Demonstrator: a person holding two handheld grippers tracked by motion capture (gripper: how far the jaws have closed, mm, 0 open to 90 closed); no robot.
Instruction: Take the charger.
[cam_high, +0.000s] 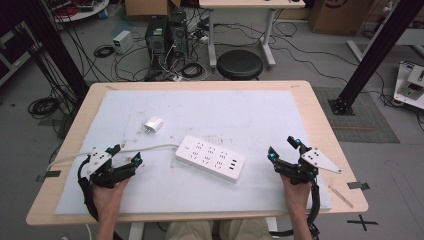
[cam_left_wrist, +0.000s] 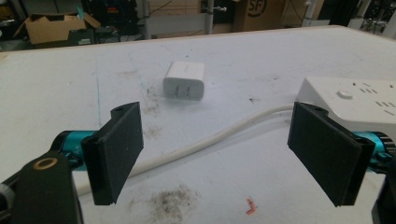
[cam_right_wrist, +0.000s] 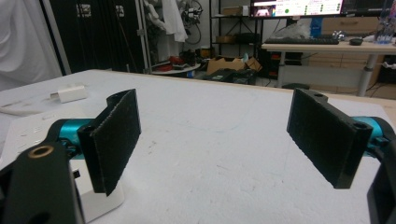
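Jaws stand apart on the left gripper (cam_high: 125, 155), with the charger (cam_left_wrist: 184, 80) ahead of it and the white cable (cam_left_wrist: 210, 140) between. I'd reach over that cable, squarely. Power strip (cam_high: 210, 157) lies between both grippers; the right gripper (cam_high: 282, 147) waits, jaws apart.

Charger (cam_high: 153, 124) behind power strip (cam_high: 210, 157)

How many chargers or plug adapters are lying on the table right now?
1. A white plug adapter lies on the white mat, beyond the power strip's cord, apart from both; its prongs face the left gripper. None looks hidden.
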